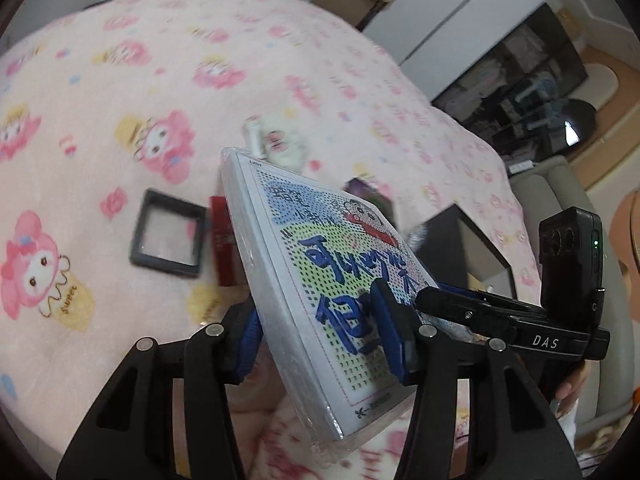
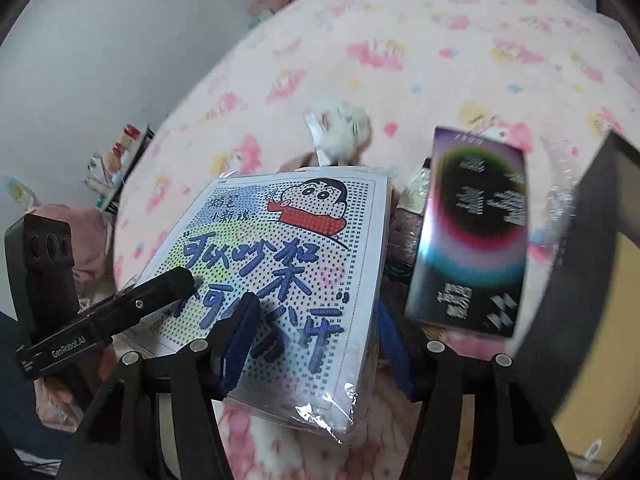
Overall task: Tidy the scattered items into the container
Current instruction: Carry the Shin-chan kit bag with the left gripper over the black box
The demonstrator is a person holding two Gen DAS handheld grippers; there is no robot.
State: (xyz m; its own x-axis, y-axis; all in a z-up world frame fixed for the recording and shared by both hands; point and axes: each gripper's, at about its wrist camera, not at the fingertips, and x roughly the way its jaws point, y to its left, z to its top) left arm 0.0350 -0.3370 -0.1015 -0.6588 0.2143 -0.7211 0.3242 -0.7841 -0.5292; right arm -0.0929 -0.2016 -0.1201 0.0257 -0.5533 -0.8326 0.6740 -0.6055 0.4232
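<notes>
A plastic-wrapped flat pack printed with a cartoon boy and blue lettering hangs tilted above the pink blanket. My left gripper is shut on it across its thickness, one blue pad on the printed face and one behind. The right gripper clamps the same pack from the other side, its finger lying on the printed face. The container, a dark box with a tan inside, sits at the right; in the left wrist view it lies just behind the pack.
On the blanket lie a black square frame case, a small red box and a white plush toy. A dark card box with a coloured ring stands by the container. Shelves are beyond the bed.
</notes>
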